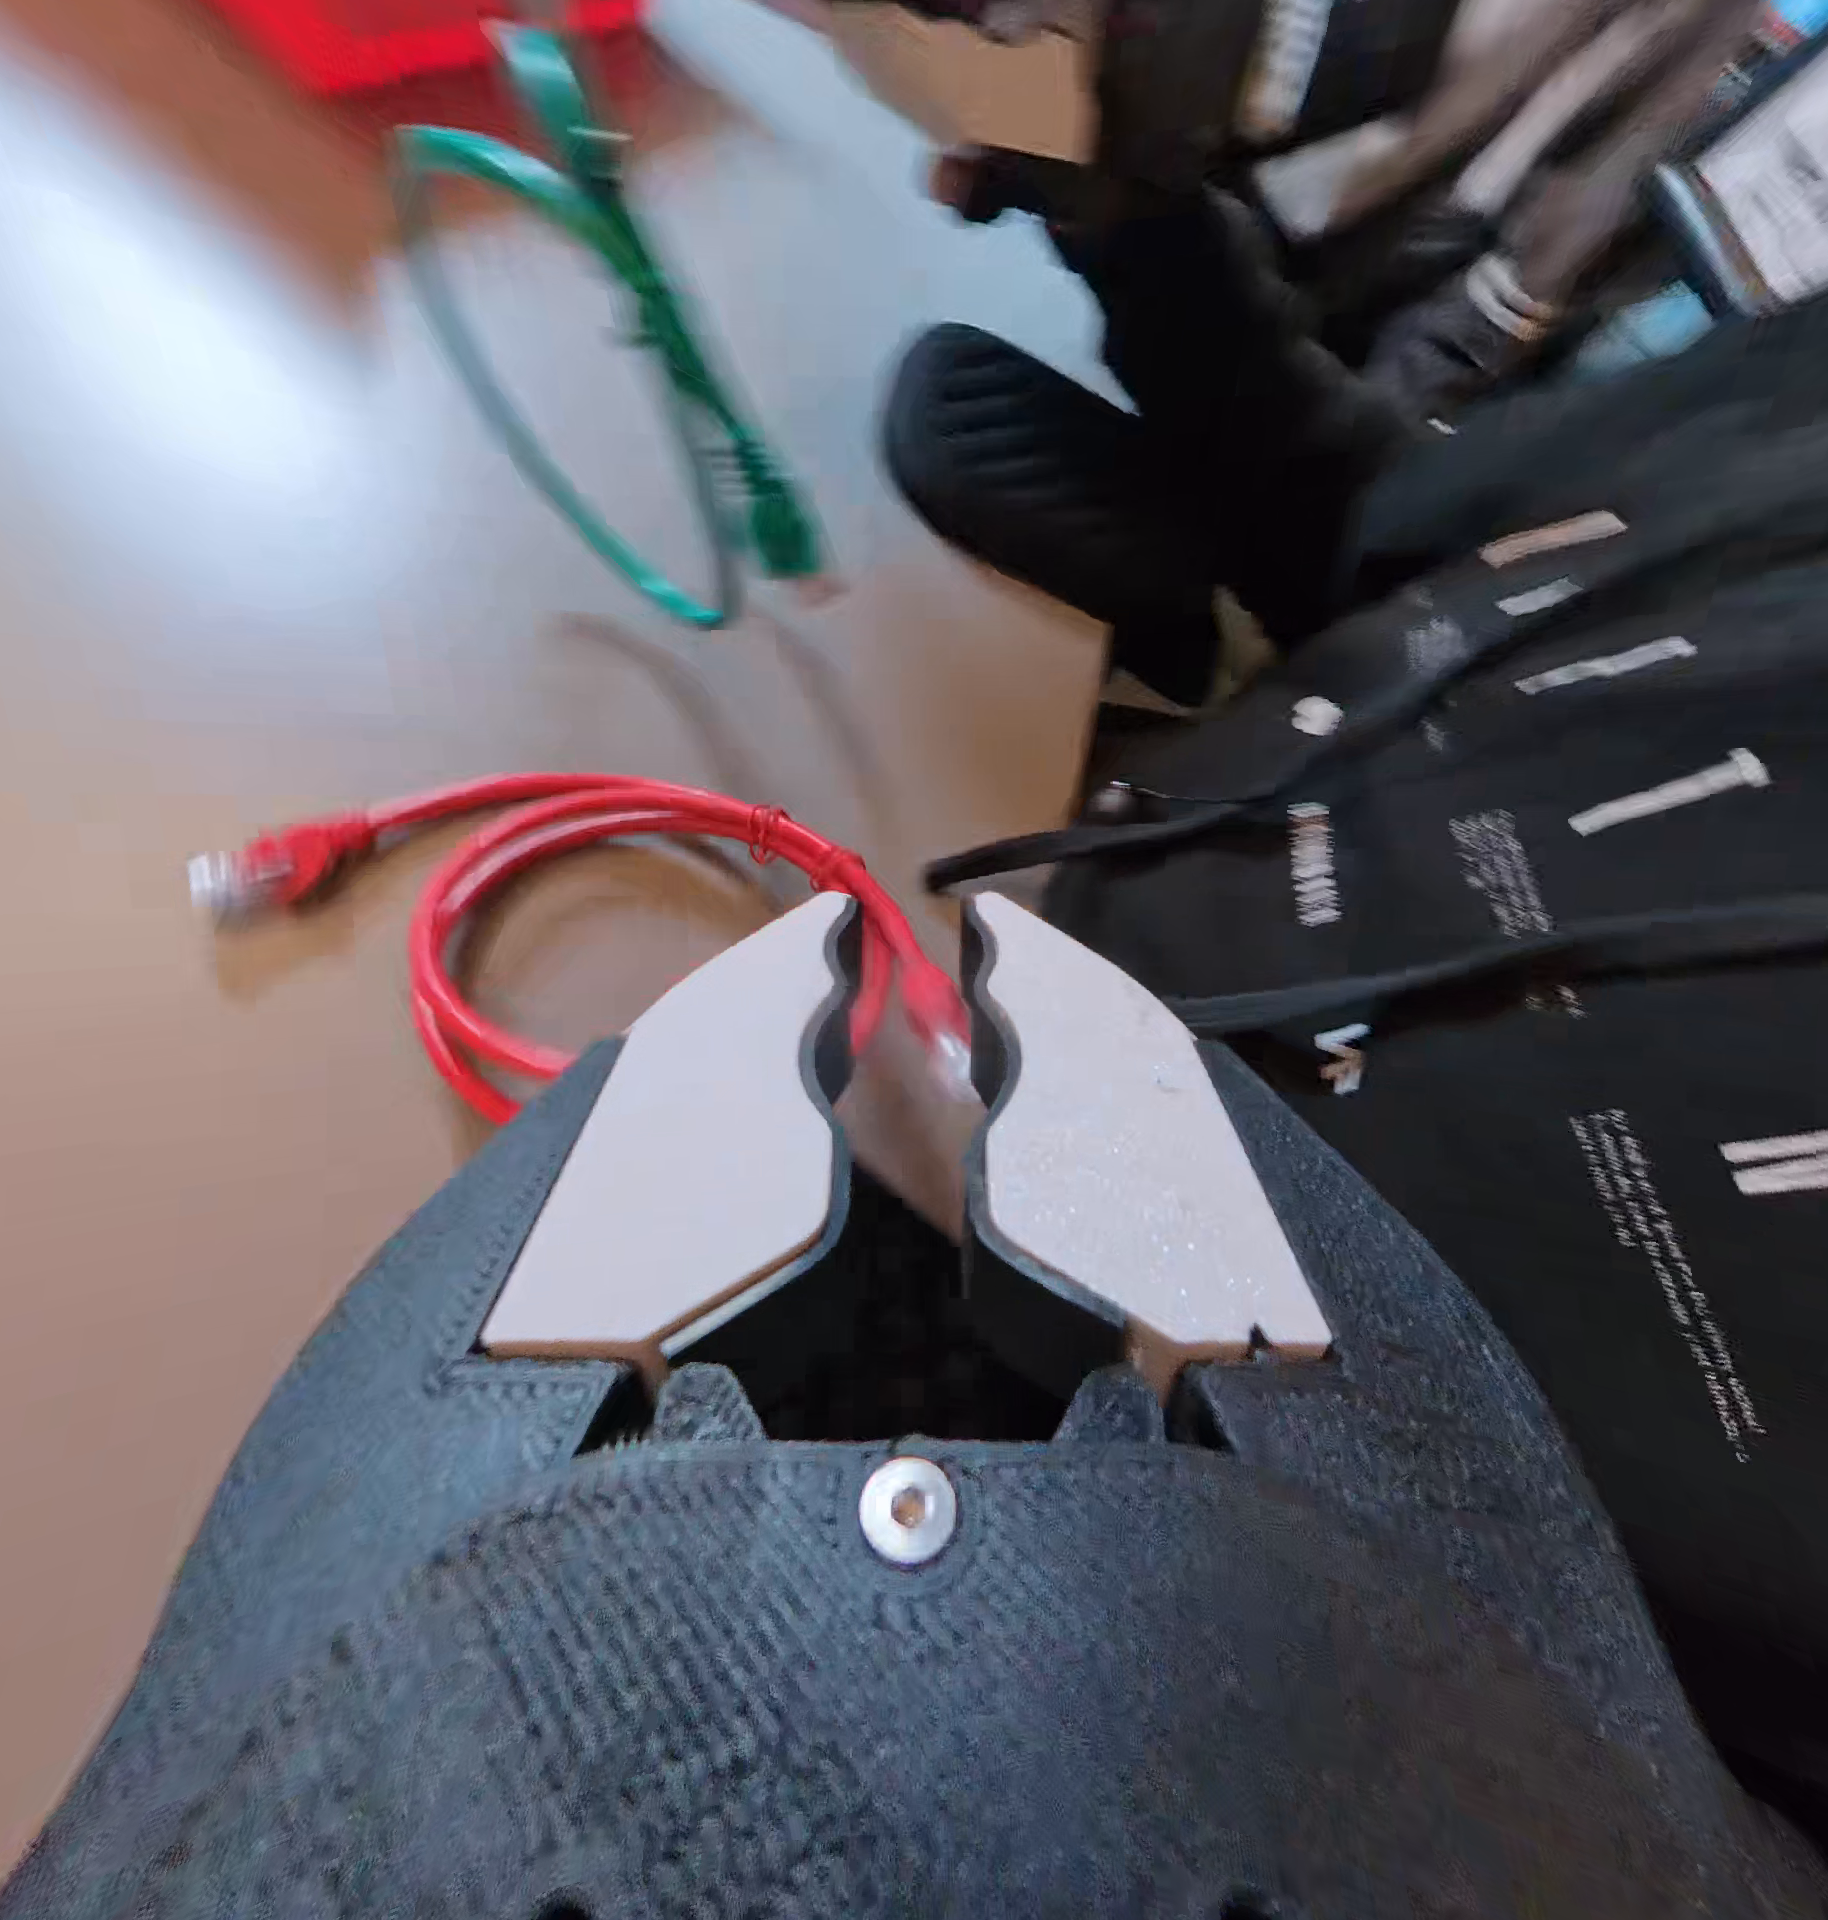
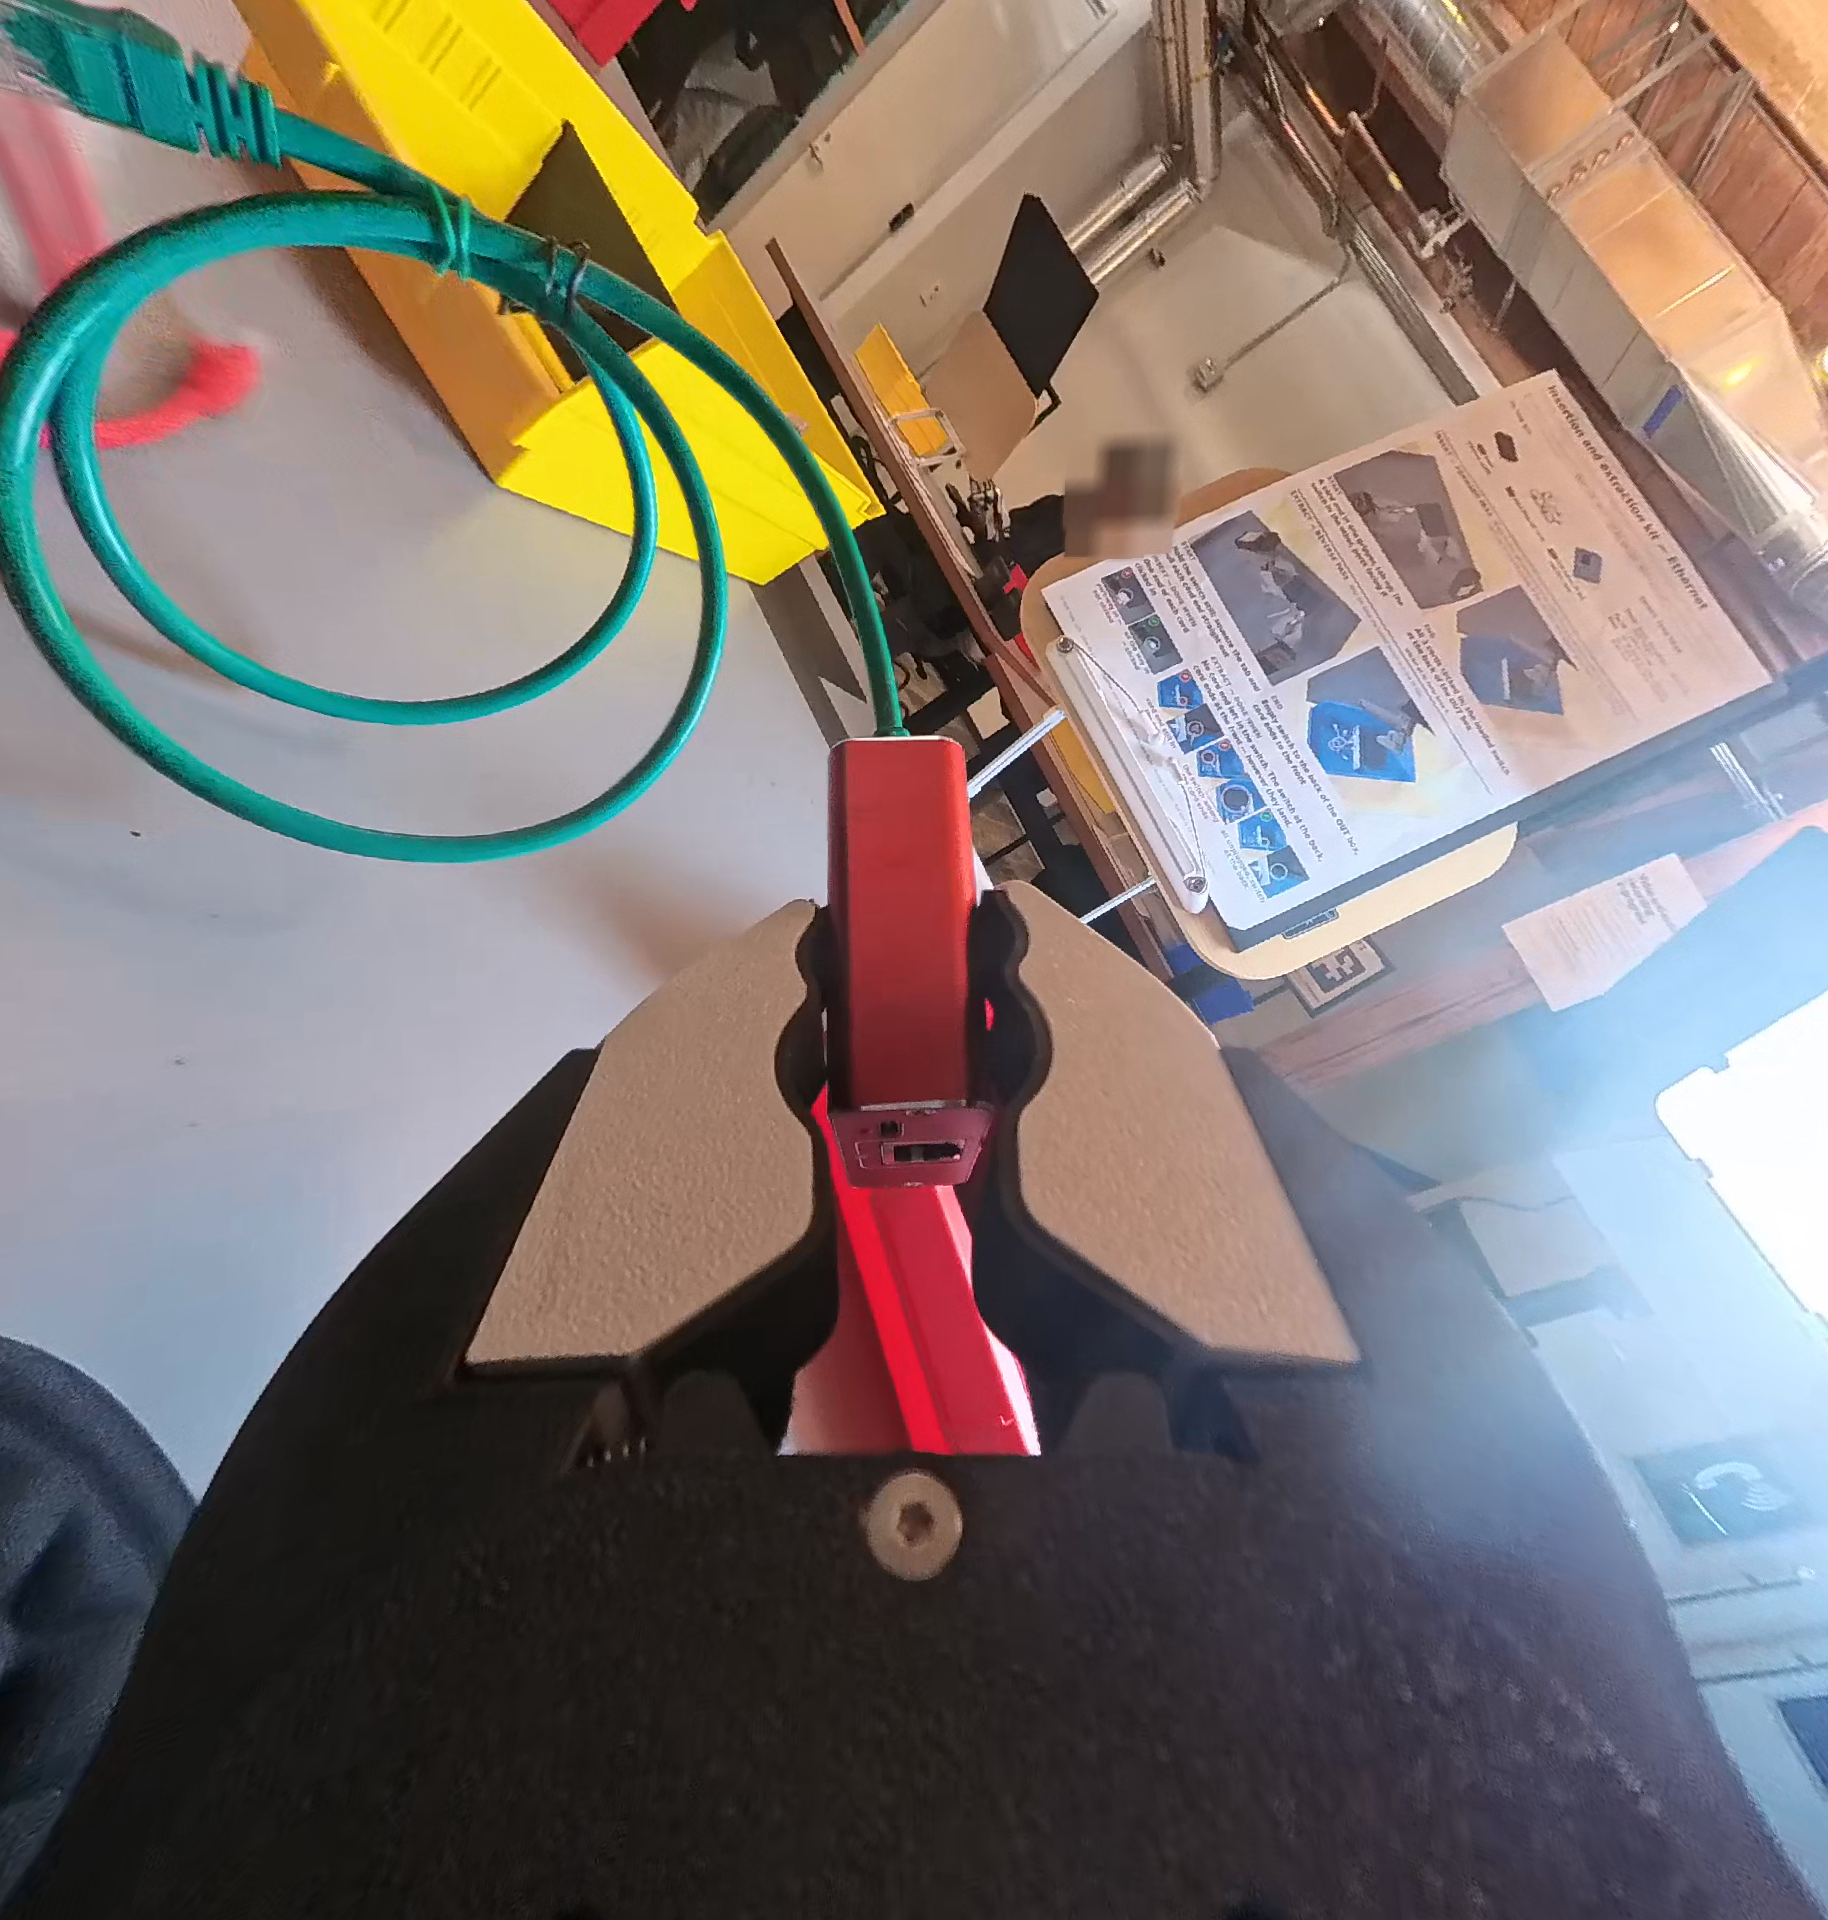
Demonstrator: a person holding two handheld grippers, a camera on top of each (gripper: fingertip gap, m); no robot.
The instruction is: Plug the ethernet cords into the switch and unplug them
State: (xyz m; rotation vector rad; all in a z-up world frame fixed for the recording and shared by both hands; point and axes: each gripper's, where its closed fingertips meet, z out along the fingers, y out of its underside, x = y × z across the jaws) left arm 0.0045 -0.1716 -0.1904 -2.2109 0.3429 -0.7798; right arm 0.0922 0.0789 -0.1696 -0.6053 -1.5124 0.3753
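Both views are bright and carry the bulge of a wide-angle lens, with straight lines bowing toward the edges. The left wrist view is smeared by motion blur — the green cord point(image 1: 681, 395) and the dark clothing point(image 1: 1512, 831) at the right streak badly, while the red cord point(image 1: 536, 883) lies a little sharper and casts a soft shadow on the table point(image 1: 162, 1143). A broad pale glare washes the tabletop at the upper left. In the right wrist view the red switch point(image 2: 897, 914) and the green loop are crisp — yet a white flare from a screen point(image 2: 1783, 1174) at the right edge hazes the lower right, and the far left edge is blurred.
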